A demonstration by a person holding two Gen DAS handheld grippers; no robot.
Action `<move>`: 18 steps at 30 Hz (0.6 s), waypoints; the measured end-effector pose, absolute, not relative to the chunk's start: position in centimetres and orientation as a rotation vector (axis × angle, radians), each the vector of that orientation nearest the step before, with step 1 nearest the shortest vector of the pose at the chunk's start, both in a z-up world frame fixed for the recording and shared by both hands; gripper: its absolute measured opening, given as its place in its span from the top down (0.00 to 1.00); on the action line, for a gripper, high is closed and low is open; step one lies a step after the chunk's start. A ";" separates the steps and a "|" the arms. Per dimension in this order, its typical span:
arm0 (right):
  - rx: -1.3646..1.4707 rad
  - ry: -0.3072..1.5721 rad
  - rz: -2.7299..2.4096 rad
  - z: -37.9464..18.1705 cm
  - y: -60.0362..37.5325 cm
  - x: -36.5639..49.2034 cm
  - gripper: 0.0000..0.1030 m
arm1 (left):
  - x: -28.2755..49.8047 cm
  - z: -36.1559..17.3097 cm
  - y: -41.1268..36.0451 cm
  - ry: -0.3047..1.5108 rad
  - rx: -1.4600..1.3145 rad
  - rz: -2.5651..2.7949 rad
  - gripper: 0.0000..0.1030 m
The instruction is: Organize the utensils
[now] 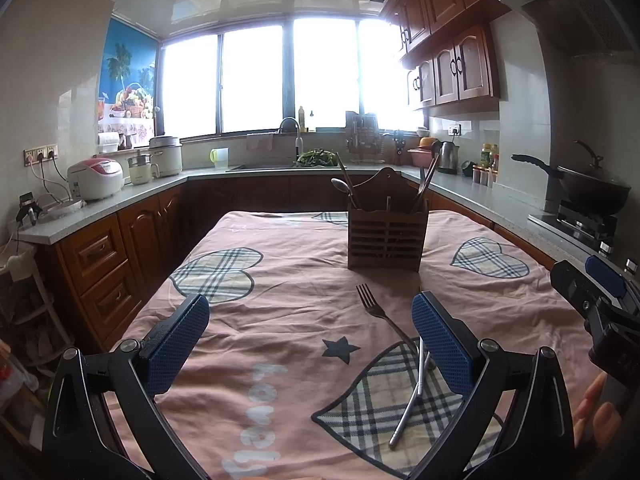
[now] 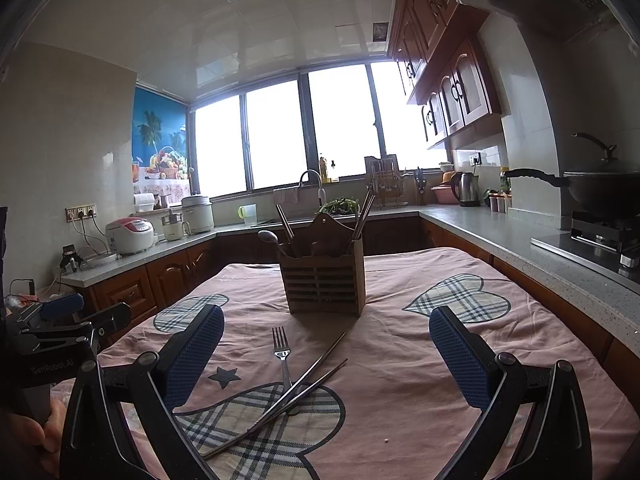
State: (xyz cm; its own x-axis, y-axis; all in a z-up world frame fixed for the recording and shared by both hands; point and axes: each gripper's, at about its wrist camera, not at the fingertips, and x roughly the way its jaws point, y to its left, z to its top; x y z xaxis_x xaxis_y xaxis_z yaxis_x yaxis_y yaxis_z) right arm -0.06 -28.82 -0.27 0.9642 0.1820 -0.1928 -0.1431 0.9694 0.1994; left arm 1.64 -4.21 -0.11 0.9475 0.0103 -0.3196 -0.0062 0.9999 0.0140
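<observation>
A pink heart-patterned cloth [image 2: 400, 360] is spread over the surface; the wooden utensil holder [image 2: 324, 284] is set centrally — fork [image 2: 282, 354] and chopsticks [image 2: 296, 392], seemingly metal, lie before it. Grey kitchen counters [image 2: 500, 236] and a bright window [image 2: 304, 128] are seen behind. Both the left claw [image 1: 310, 344] and right claw [image 2: 326, 356] are spread apart, unloaded.

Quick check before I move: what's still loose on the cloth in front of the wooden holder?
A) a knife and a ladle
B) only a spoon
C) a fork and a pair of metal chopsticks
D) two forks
C: a fork lies on the cloth with a pair of metal chopsticks crossing its handle, short of the wooden holder.
</observation>
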 end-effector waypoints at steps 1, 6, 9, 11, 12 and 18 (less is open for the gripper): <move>0.185 0.211 0.165 -0.3 -28.8 -0.1 0.00 | 1.6 -0.1 -4.2 0.325 0.013 0.009 0.00; 0.182 0.205 0.168 0.0 -28.8 -0.2 0.00 | 1.5 -0.2 -4.2 0.320 0.016 0.014 0.00; 0.181 0.204 0.168 0.0 -28.8 -0.2 0.00 | 1.6 -0.2 -4.2 0.320 0.019 0.013 0.00; 0.181 0.204 0.168 0.0 -28.8 -0.2 0.00 | 1.6 -0.2 -4.2 0.320 0.017 0.012 0.00; 0.181 0.204 0.168 0.0 -28.8 -0.2 0.00 | 1.6 -0.2 -4.2 0.320 0.017 0.012 0.00; 0.183 0.205 0.167 0.0 -28.7 -0.2 0.00 | 1.6 -0.2 -4.2 0.323 0.011 0.010 0.00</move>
State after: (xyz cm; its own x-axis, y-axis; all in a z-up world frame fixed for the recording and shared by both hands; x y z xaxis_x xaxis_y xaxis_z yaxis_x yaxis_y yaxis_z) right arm -0.23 -28.73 0.00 0.9653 0.1829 -0.1865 -0.1458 0.9696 0.1964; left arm 1.58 -4.15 -0.23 0.9482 0.0116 -0.3174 -0.0081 0.9999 0.0122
